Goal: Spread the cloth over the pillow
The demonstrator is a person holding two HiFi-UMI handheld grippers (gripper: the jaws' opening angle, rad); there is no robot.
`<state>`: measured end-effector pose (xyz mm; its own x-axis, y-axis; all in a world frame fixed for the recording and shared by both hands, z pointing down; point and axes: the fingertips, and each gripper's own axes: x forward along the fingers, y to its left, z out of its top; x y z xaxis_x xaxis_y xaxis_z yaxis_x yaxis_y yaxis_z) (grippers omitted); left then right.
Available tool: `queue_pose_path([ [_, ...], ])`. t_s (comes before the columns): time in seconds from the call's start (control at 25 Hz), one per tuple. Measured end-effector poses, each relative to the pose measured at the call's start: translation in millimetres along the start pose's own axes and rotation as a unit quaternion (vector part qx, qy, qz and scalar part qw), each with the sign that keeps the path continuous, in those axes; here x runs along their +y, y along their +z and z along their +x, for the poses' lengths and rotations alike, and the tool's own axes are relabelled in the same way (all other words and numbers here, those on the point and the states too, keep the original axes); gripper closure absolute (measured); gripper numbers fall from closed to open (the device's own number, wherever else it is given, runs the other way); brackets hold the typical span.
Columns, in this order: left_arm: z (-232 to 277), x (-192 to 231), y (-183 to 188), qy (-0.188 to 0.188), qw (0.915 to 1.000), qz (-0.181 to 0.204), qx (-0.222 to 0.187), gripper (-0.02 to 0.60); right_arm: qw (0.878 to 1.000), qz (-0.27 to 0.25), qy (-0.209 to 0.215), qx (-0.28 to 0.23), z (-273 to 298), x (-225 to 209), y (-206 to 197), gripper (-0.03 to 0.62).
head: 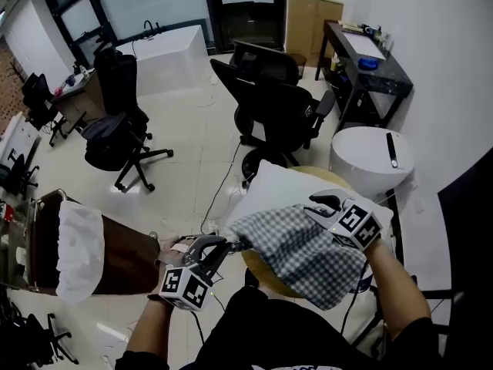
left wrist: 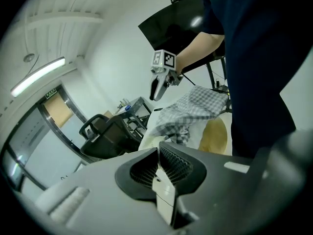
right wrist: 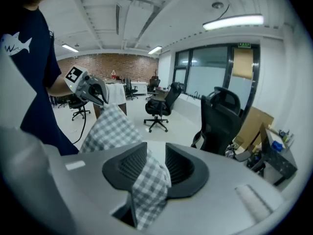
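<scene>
Half the job, by my reading, was done. You had the checked cloth (head: 300,253) lying across the near part of the white pillow (head: 266,183), which sat on the round wooden top (head: 260,268). The pillow's far end, toward the office chairs, showed bare, and the cloth looked rumpled rather than flat.

Your left gripper (head: 222,245) had its jaws pressed together. Seen from the head view and the right gripper view, they pinched the cloth's left corner and held it out off the pillow's edge.

Your right gripper (head: 322,209) was at the cloth's right side with its jaws apart. In the right gripper view a fold of cloth hung loose in the gap, and I judged that neither pad pressed on it.

What I think remained for you:
- draw the cloth over the uncovered far end
- pull out the bunching near the left corner
- let go on the left so the cloth could settle evenly over the whole pillow
</scene>
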<state>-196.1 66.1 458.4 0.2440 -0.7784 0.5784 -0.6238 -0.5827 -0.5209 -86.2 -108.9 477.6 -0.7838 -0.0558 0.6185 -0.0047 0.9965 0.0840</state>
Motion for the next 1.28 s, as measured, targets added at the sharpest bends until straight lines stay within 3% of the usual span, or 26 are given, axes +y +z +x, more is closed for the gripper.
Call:
queue_pose_path([
  [0.28,13.2,-30.3,-3.6,-0.03,0.9995,-0.006,-0.004,0.577,0.986,0.021,0.107,0.123,70.6,-7.6,-60.7,0.39],
  [0.52,16.0,-37.9,-4.5,-0.045,0.9989,-0.01,-0.012,0.577,0.984,0.093,0.1,0.117,84.4,-45.5,-57.3,0.388],
  [0.64,17.5,-42.3,-6.2,-0.053,0.9984,-0.011,-0.014,0.577,0.977,0.082,0.125,0.152,92.4,-38.3,-64.3,0.393],
  [0.76,22.0,-50.5,-10.4,-0.068,0.9976,-0.009,-0.015,0.577,0.963,0.057,0.172,0.202,102.9,-15.1,-81.6,0.398],
  [0.88,27.5,-54.5,-11.2,-0.077,0.9968,-0.013,-0.019,0.577,0.951,0.034,0.191,0.241,110.3,-2.7,-98.3,0.402],
  [1.0,30.4,-56.4,-13.5,-0.083,0.9962,-0.014,-0.021,0.577,0.949,0.007,0.186,0.256,114.9,1.5,-106.5,0.447],
  [1.12,32.2,-53.9,-18.3,-0.084,0.9961,-0.013,-0.024,0.577,0.952,-0.015,0.18,0.247,113.7,5.1,-102.5,0.554],
  [1.28,31.6,-42.7,-18.9,-0.075,0.9967,-0.01,-0.028,0.577,0.962,-0.02,0.161,0.219,105.7,-1.4,-86.7,0.576],
])
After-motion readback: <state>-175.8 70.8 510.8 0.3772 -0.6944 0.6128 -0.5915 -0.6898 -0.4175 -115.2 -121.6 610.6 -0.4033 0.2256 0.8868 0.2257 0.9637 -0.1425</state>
